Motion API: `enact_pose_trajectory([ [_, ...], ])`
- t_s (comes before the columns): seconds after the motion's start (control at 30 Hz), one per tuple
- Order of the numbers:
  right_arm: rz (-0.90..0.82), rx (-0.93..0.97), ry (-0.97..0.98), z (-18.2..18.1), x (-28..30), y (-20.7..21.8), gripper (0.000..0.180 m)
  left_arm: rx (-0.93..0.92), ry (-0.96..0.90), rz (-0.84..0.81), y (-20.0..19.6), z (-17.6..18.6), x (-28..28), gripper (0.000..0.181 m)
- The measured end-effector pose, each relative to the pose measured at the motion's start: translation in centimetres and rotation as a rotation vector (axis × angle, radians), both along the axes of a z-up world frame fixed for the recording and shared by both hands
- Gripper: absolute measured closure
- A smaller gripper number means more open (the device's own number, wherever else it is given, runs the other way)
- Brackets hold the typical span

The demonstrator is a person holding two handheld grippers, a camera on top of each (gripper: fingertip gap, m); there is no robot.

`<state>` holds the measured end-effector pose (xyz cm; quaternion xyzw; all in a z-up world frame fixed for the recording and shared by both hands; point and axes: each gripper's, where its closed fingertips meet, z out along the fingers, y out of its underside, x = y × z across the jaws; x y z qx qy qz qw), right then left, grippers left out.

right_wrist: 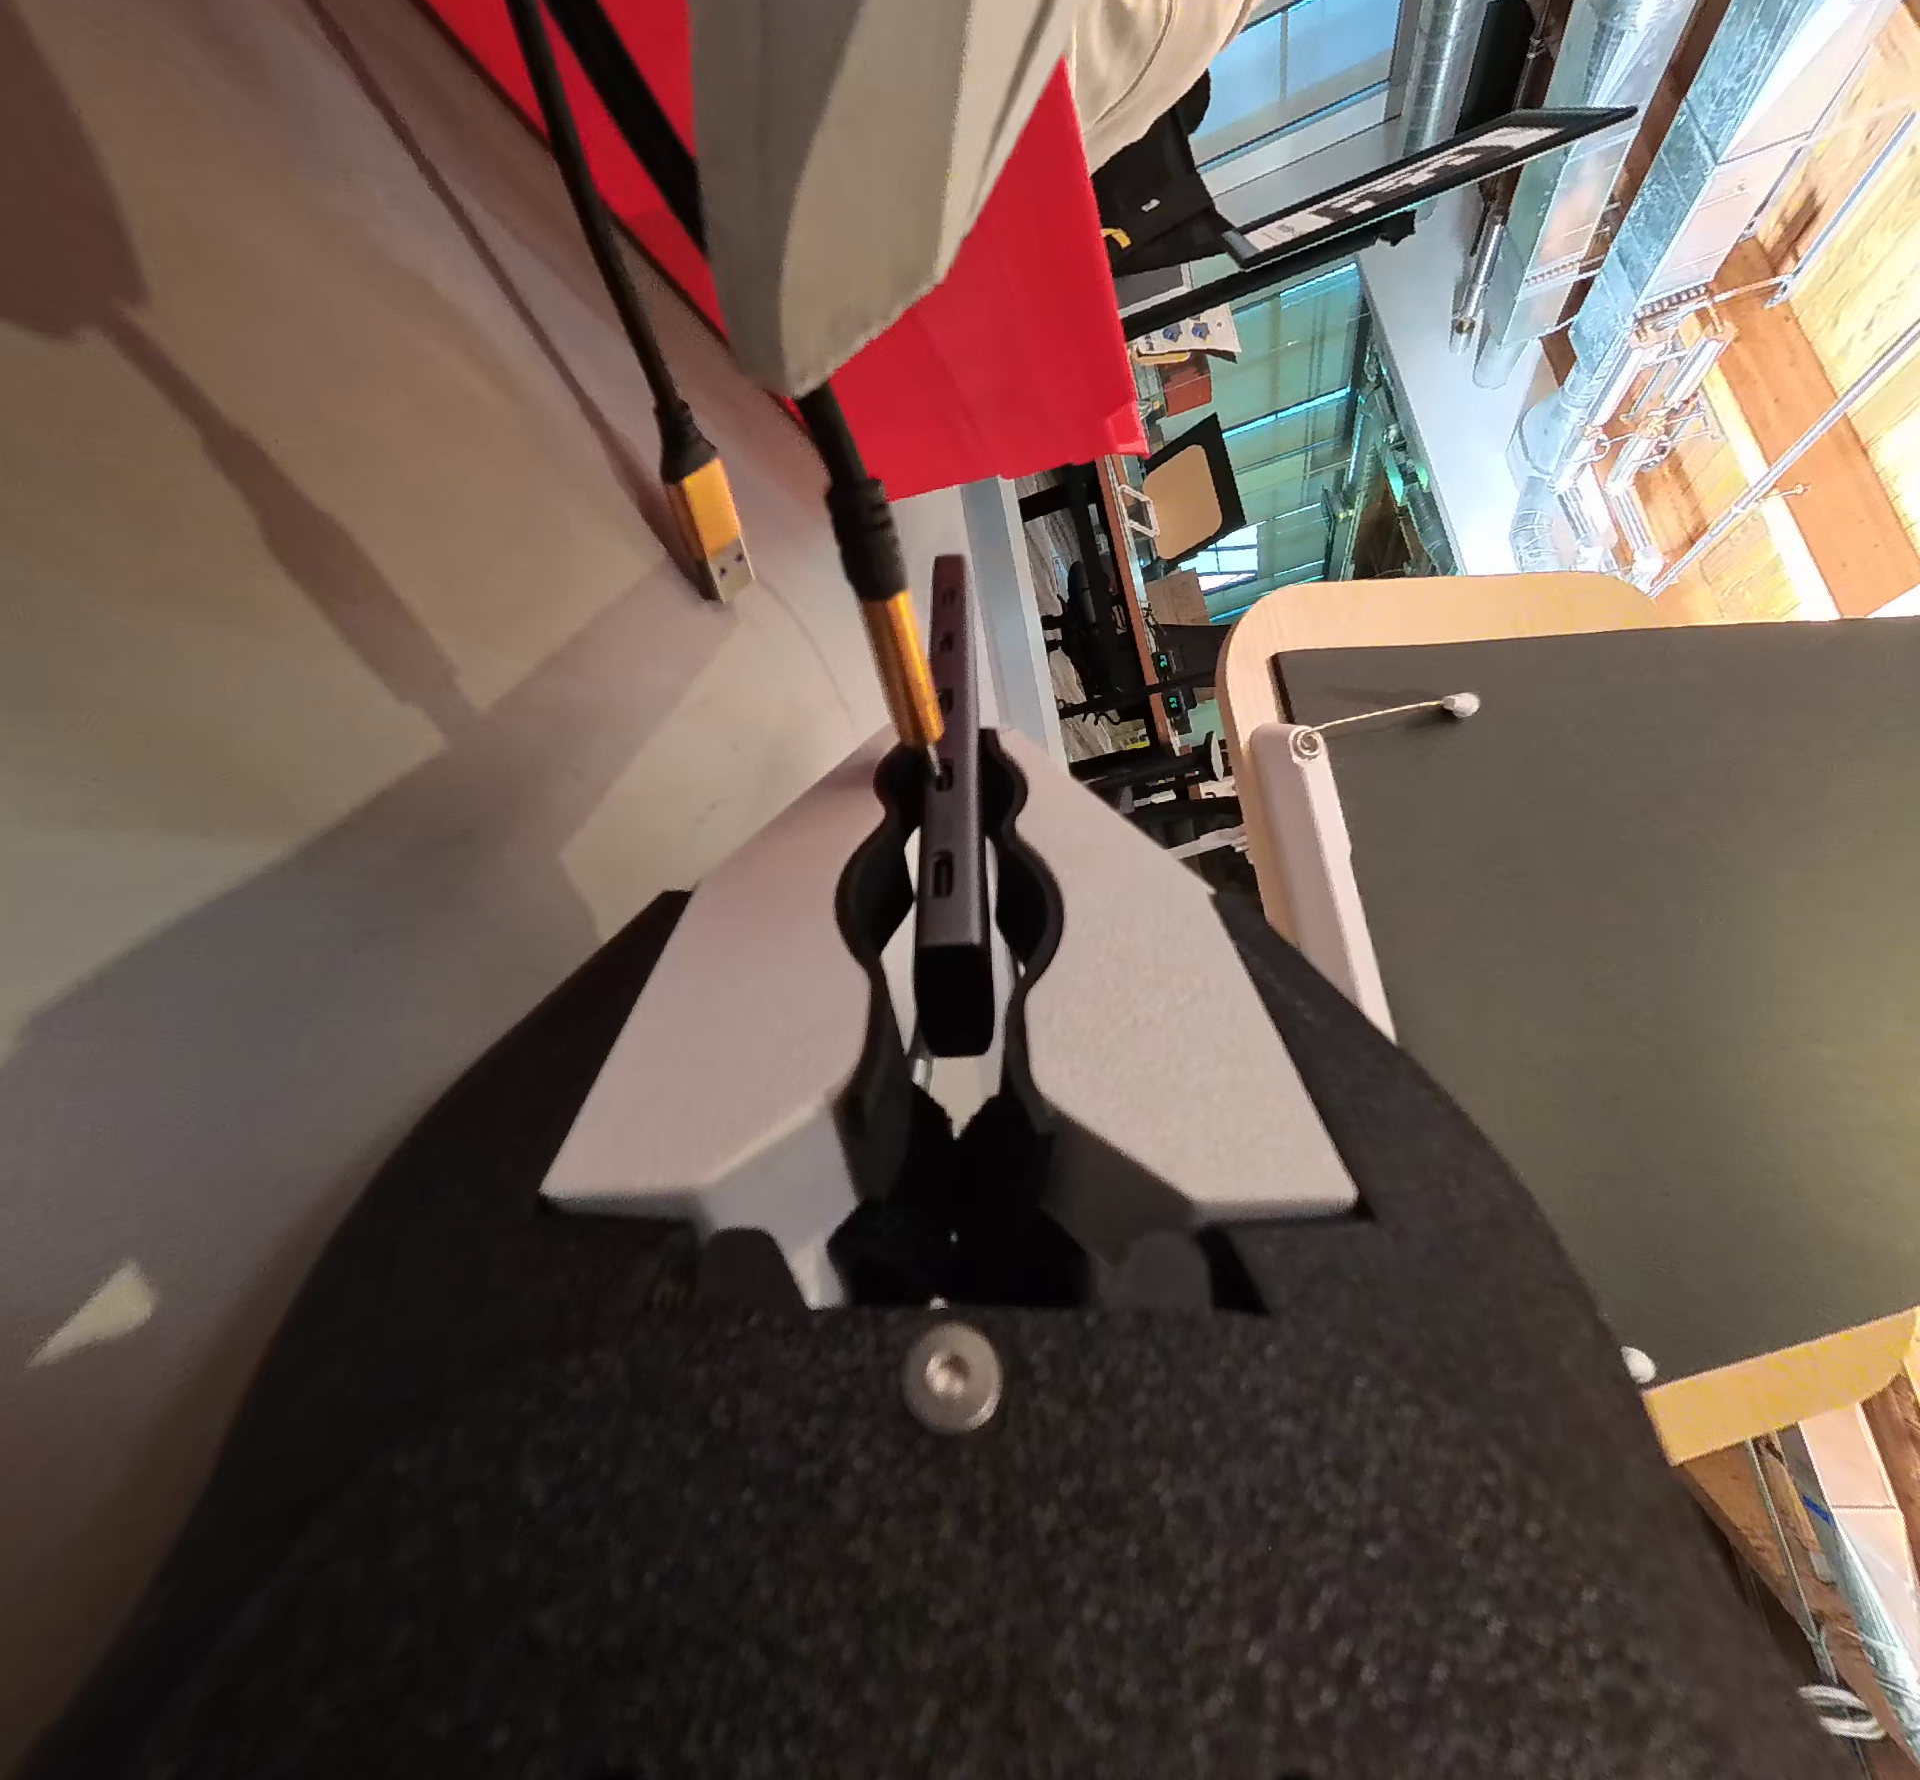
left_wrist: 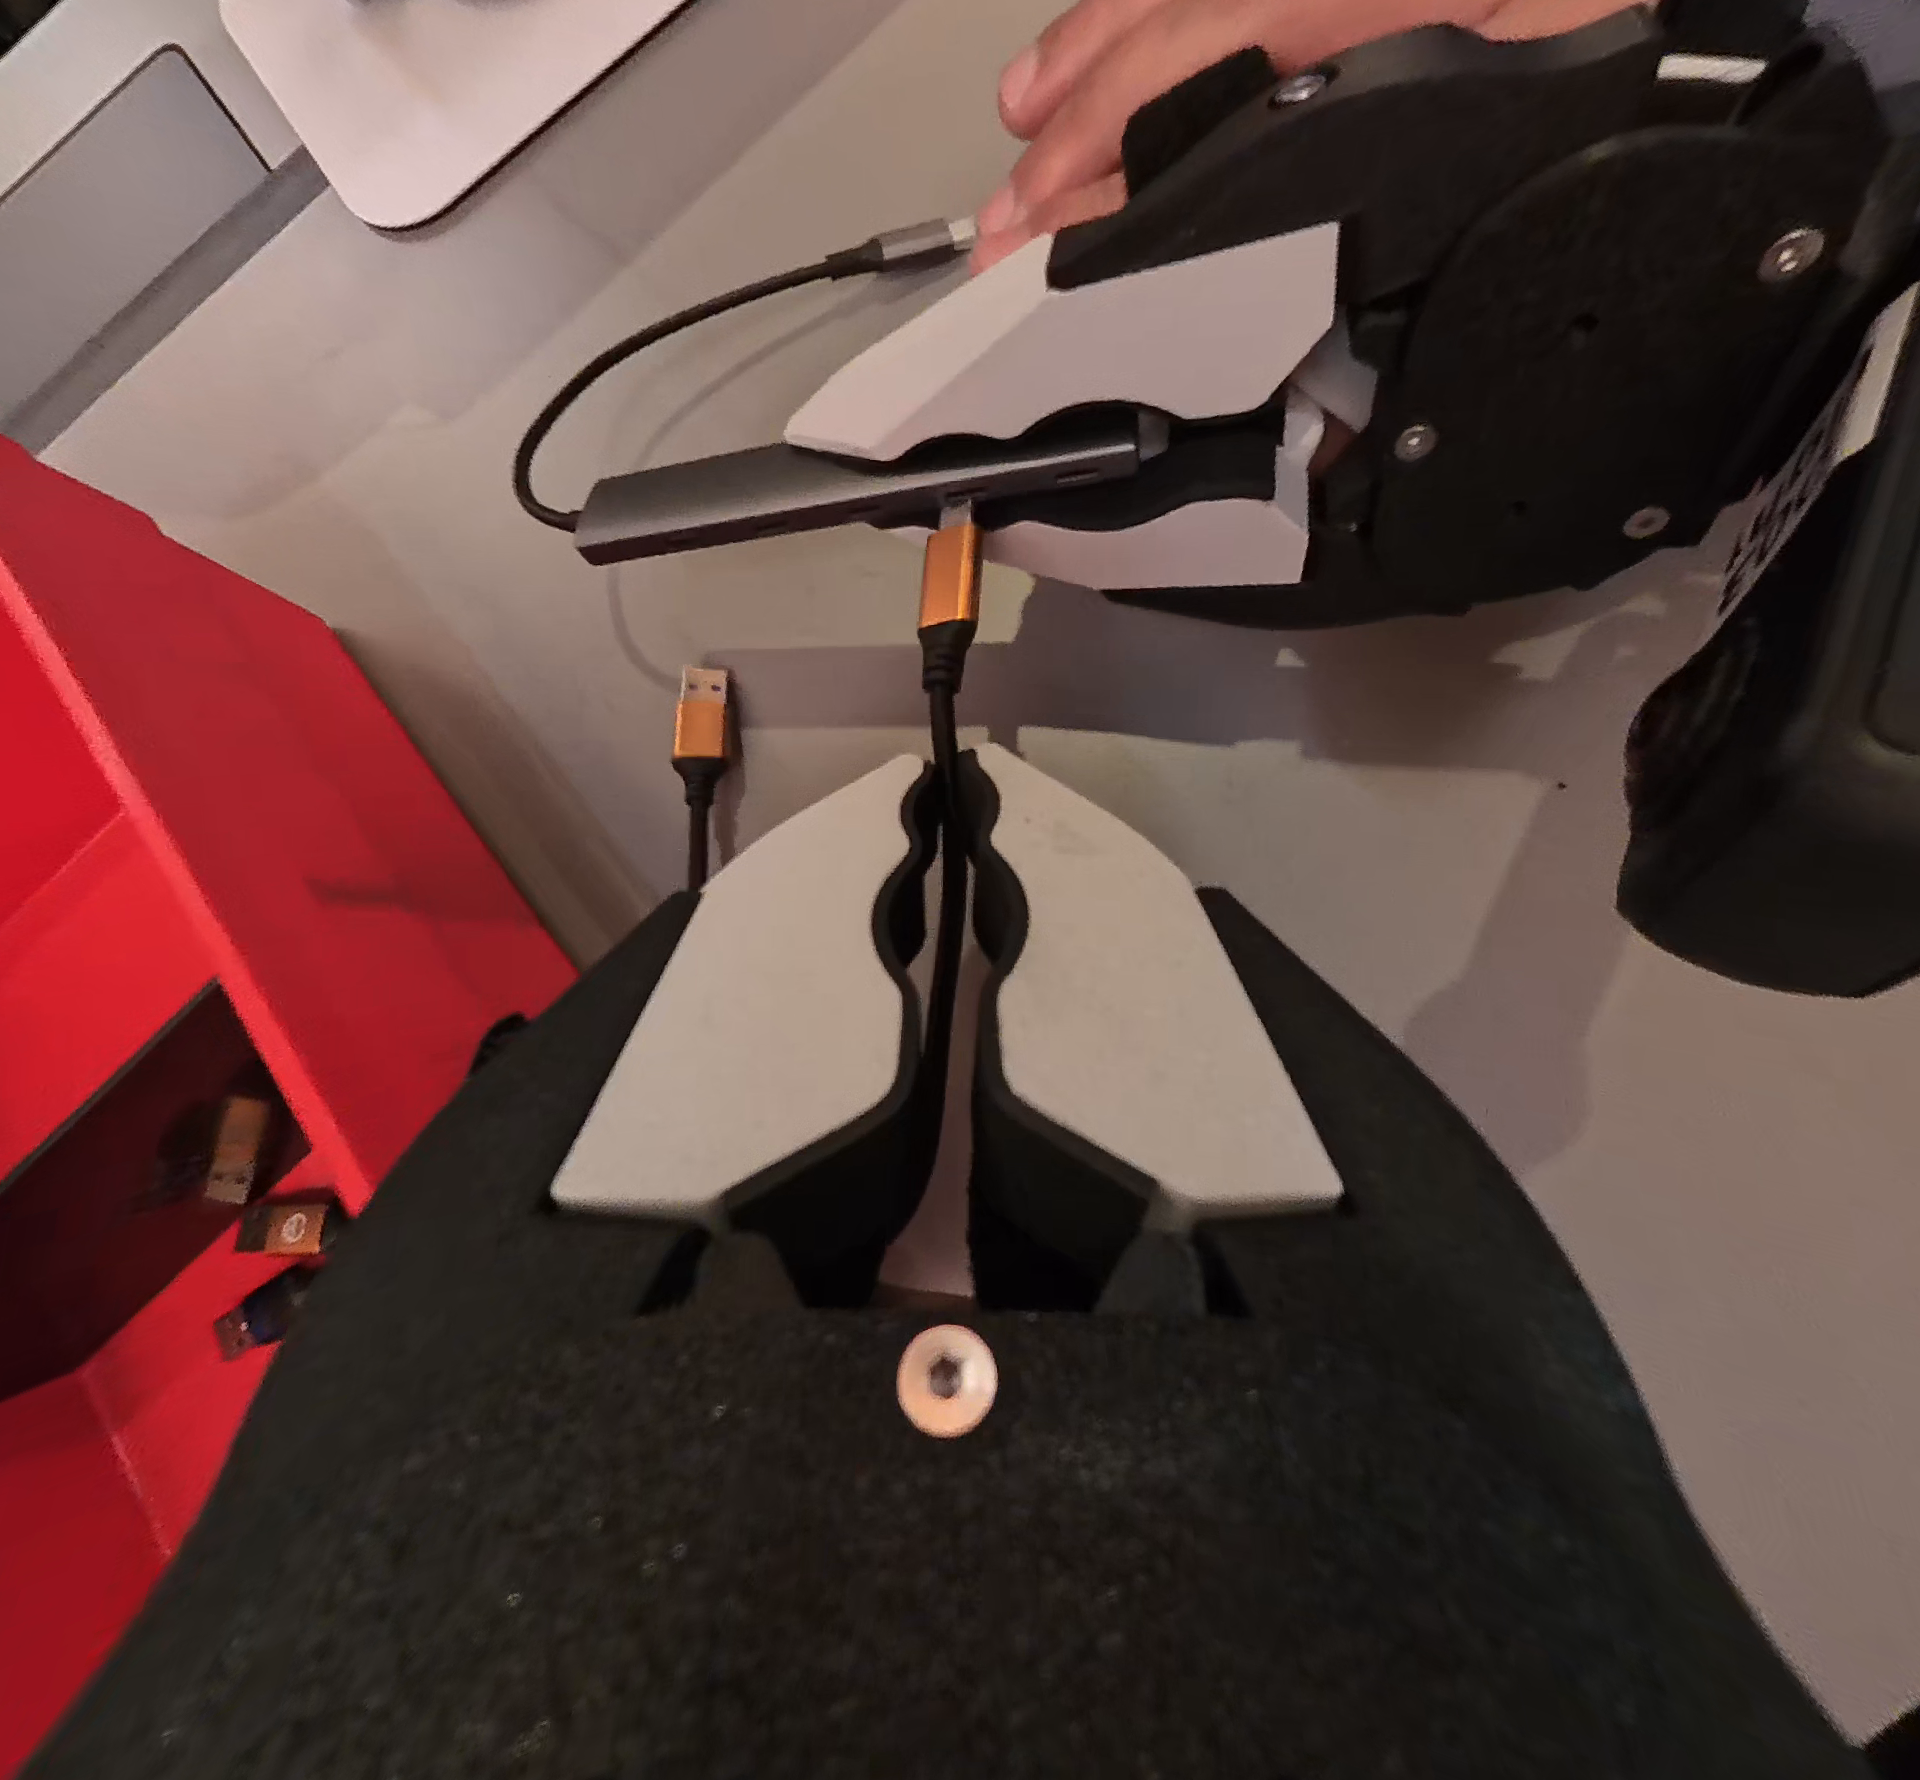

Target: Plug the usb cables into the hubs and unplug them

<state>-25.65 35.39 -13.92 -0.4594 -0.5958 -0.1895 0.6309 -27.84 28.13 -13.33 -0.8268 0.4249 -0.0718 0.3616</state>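
Hub (left_wrist: pixel 727 504) clamped in right claw (left_wrist: pixel 1039 473); left claw (left_wrist: pixel 948 774) pinches plugged cable (left_wrist: pixel 940 899). Only left view shows spare plug (left_wrist: pixel 704 717); port contact obscured.

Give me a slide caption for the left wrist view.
Left tongs pinch the black cable behind its gold USB plug, seated in the slim grey hub.

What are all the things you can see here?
USB hub: one, dark grey, held off the table in the right gripper.
Plugged cable: one, black with orange plug, its metal tip at a hub port.
Loose cable: one, black with orange plug, lying on the table.
Red box: one, left of the cables.
White stand: one, far side of the table.
Table: one, light grey.
Hand: one, above the right gripper.
Left gripper: shut on the plugged cable.
Right gripper: shut on the hub.
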Motion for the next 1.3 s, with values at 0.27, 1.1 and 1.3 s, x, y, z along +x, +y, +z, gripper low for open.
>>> enact_pose_trajectory([
  [0.27, -0.007, -0.012, -0.005, -0.3, 0.1, 0.2, 0.172, 0.056, 0.012, -0.011, 0.2, 0.3, 0.3, 0.178],
  [1.1, 0.010, -0.095, 0.038, -0.7, 0.1, -0.1, 0.172, 0.089, -0.081, -0.039, 0.3, 0.0, 1.5, 0.177],
  [1.3, 0.080, -0.041, -0.011, -0.6, -2.0, -2.1, 0.172, 0.052, -0.096, 0.002, 0.8, -1.3, 1.8, 0.168],
])
